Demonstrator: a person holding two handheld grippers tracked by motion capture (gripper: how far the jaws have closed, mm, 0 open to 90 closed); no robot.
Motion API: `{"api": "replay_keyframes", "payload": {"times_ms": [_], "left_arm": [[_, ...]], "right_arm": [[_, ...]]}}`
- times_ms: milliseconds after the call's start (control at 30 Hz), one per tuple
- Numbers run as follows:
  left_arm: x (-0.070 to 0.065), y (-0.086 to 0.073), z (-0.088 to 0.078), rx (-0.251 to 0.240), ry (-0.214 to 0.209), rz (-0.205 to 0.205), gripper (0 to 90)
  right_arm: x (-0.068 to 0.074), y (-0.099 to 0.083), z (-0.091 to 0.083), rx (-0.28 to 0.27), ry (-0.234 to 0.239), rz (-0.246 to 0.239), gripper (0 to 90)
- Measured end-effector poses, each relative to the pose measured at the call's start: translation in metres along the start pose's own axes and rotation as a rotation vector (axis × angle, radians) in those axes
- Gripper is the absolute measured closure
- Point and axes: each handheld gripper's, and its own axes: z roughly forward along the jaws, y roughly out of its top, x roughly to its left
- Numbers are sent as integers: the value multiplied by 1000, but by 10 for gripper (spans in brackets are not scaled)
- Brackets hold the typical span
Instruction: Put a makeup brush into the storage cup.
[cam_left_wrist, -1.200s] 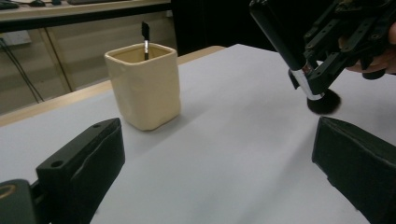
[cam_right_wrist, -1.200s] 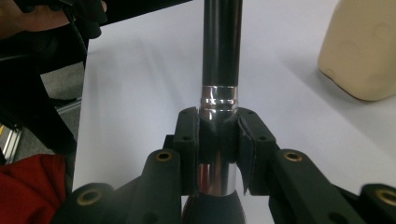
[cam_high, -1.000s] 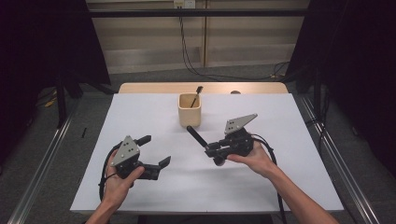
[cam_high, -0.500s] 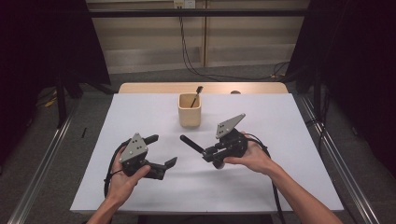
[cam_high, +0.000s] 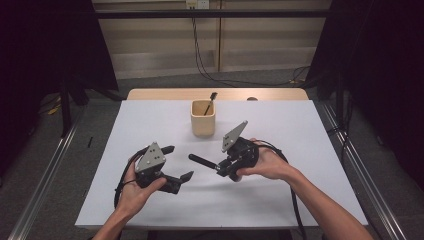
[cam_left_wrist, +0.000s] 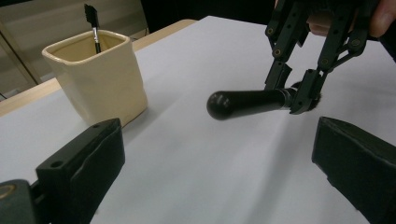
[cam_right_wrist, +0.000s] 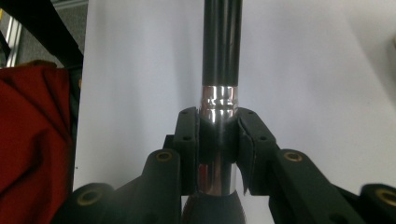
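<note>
Dark curtains flanked the white-covered bench (cam_high: 150, 125), whose far edge showed bare wood, and cables hung down the pale wall behind it. Toward the far middle of the sheet stood a cream square cup (cam_high: 203, 118) with a thin black-tipped brush (cam_high: 209, 101) leaning in it.

Nearer the person, the right gripper (cam_high: 222, 165) was clamped on a black-handled brush (cam_high: 202, 161). Its jaws pinched the shiny metal ferrule, as the right gripper view showed, with the dark handle (cam_right_wrist: 222, 42) running straight away from them over the white sheet. In the high view that handle pointed left, toward the other hand, and lay roughly level just above the bench. The brush's head was hidden behind the jaws and hand.

The left gripper (cam_high: 175, 162) was held in the left hand (cam_high: 135, 192) low over the near left of the sheet, its jaws spread wide with nothing between them. From the left gripper view the rounded butt of the handle (cam_left_wrist: 224, 105) hung ahead between those open jaws but well short of them, with the cup off to the left. The two grippers stood near each other, not touching.
</note>
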Motion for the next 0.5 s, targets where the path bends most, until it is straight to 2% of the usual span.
{"api": "replay_keyframes", "payload": {"times_ms": [133, 300, 433, 467, 500], "left_arm": [[1, 0, 2, 18, -10, 6, 26], [5, 2, 7, 62, -30, 22, 27], [5, 1, 10, 98, -46, 13, 37], [5, 1, 11, 106, -49, 21, 36], [4, 1, 12, 106, -54, 7, 36]], "right_arm": [[0, 4, 3, 43, 2, -15, 718], [2, 6, 7, 119, 7, -36, 718], [0, 7, 6, 151, 25, -35, 718], [0, 7, 6, 158, 30, -34, 718], [-1, 7, 6, 167, 29, -34, 718]]}}
